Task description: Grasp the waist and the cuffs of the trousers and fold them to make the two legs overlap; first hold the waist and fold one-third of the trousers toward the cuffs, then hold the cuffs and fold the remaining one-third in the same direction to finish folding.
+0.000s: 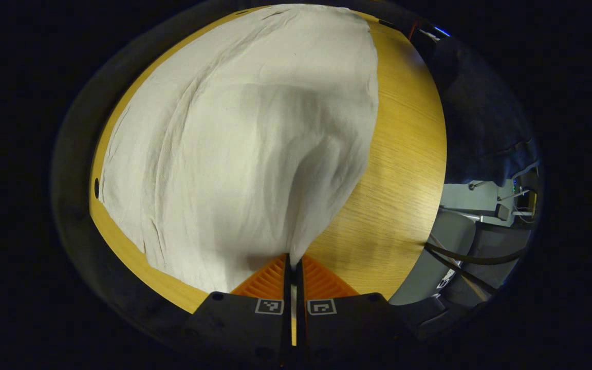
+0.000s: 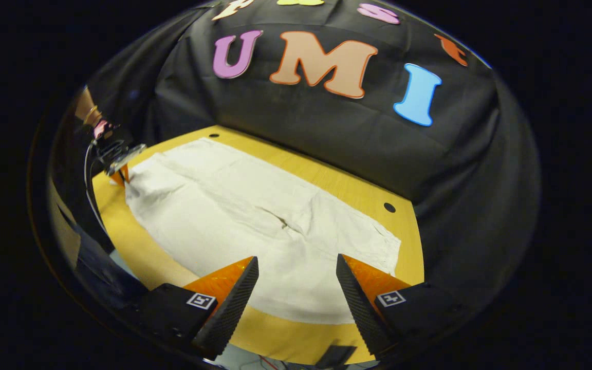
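Left hand-held gripper (image 1: 293,267): clamped on trousers (image 1: 239,149) edge, lifting it to fold
Right hand-held gripper (image 2: 297,288): agape, empty, lower frame above trousers
Counter (image 1: 399,169): supports cloth

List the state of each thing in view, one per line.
Trousers: spread across the table, one edge pinched and lifted.
Left hand-held gripper: shut on the trousers' edge.
Right hand-held gripper: open, above the near edge of the trousers, holding nothing.
Table: bare wood beside the cloth.
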